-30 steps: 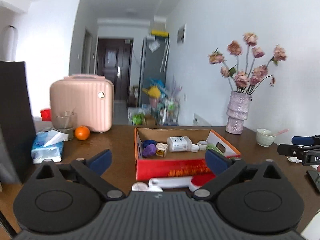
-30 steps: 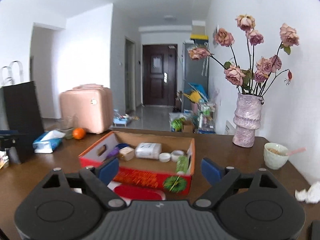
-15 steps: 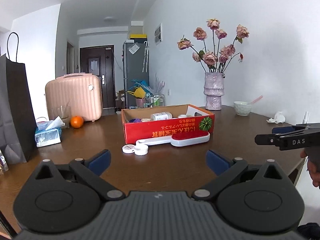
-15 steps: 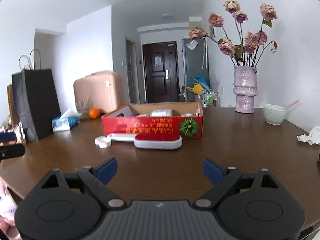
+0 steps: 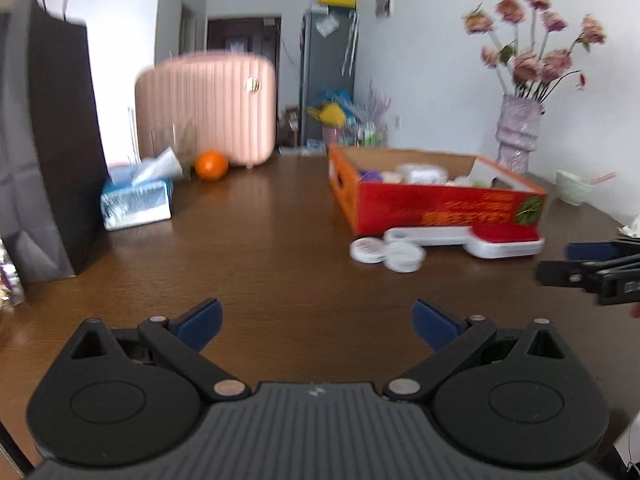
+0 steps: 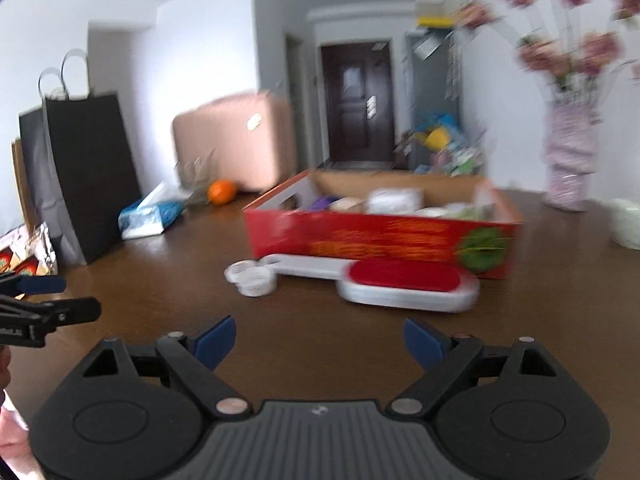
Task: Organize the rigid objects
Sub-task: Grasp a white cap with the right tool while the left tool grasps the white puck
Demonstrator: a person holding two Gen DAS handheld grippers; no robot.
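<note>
A matte black paper bag with thin loop handles stands at the far left of the dark, glossy wooden table. Just to its right lies a crinkled blue-and-white tissue pack, then a round orange in front of a ribbed, pale pink hard-shell suitcase.

The left gripper hangs low over bare table, its blue-padded jaws wide apart with nothing between them. Right of centre sits the red cardboard box, open-topped, with brown inner walls and yellow print on its front; small items, blurred, lie inside. Touching its front wall lies a long white plastic brush with a red oval pad, and at its handle end two round white lids overlap on the table. Farther right stand a knobbly lilac vase of dusty pink roses and a small pale bowl.

The right gripper also hovers over the table short of the brush, jaws spread and empty; its tips show at the right edge of the left view.

Compared with half a second ago, both views are closer to the box and motion-blurred, and the left view has swung leftward, so the box now sits right of centre.
</note>
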